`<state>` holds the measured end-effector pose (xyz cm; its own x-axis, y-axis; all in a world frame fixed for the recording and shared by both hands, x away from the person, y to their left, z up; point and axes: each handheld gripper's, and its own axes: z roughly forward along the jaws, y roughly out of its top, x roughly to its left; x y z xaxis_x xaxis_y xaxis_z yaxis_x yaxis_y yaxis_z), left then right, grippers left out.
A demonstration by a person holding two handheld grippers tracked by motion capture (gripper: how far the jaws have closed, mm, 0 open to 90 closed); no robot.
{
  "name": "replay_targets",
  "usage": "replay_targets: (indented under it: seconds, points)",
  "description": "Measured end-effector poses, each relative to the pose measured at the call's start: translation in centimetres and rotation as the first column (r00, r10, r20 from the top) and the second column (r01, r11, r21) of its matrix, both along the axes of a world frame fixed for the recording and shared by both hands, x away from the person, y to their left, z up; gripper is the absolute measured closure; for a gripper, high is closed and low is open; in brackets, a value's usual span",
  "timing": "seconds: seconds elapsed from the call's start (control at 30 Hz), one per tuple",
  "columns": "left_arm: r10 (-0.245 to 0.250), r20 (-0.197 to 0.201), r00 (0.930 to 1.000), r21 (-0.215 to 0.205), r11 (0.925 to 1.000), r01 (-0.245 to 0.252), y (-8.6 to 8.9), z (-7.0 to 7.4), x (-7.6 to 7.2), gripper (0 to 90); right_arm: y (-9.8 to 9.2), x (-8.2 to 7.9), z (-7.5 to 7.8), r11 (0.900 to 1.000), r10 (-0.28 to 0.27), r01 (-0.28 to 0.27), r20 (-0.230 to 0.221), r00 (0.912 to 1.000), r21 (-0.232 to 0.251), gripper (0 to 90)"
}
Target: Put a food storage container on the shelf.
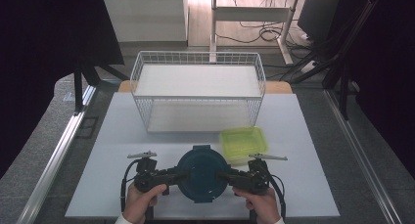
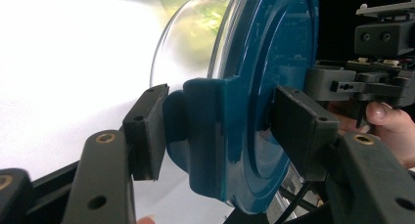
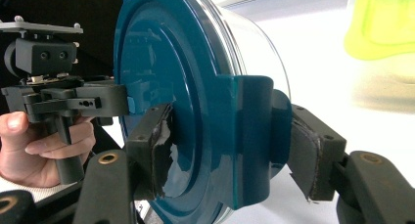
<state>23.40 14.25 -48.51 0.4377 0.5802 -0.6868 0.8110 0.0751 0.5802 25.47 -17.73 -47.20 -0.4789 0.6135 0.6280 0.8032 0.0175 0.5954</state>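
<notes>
So the round container (image 1: 202, 174) with the dark blue lid sits on the white tabletop (image 1: 112, 136), on the person's side of the wire basket (image 1: 198, 89) and just beside the green lidded box (image 1: 243, 143). Left tongs (image 1: 171, 175) and right tongs (image 1: 234, 176) are each about half open and clamped on a side latch tab. Looks like rigid, slick, light plastic; those tabs seem the best spot, since the clear wall would likely slip.
</notes>
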Motion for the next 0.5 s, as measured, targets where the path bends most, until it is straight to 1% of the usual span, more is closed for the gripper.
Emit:
replay_targets:
  seconds: [0.17, 0.23, 0.3, 0.43, 0.5]
  points:
    - [-0.007, 0.012, 0.9999, 0.01, 0.9999, 0.007, -0.1, 0.6, 0.3, 40.7, -0.2, 0.2, 0.3, 1.0, 0.001, -0.001, -0.002, 1.0, 0.004, 38.7]
    - [-0.006, 0.022, 0.9997, 0.004, 1.0, 0.006, 0.0, 1.0, 0.2, 40.8, -0.2, 0.2, 0.7, 1.0, 0.005, -0.005, 0.01, 0.9999, 0.0, 38.7]
    - [-0.003, 0.023, 0.9997, -0.004, 1.0, 0.003, 0.0, 1.4, 0.3, 40.8, -0.1, 0.3, 1.4, 1.0, 0.005, -0.005, 0.023, 0.9997, -0.005, 38.7]
    - [0.002, 0.048, 0.9988, 0.006, 1.0, -0.002, 0.1, 2.6, 0.4, 40.9, 0.0, 0.5, 2.3, 1.0, 0.007, -0.007, 0.039, 0.9992, 0.0, 38.7]
    - [0.003, 0.052, 0.9986, 0.01, 0.9999, -0.003, 0.2, 3.1, 0.6, 40.9, 0.1, 0.6, 2.8, 1.0, 0.009, -0.009, 0.053, 0.9986, 0.001, 38.7]
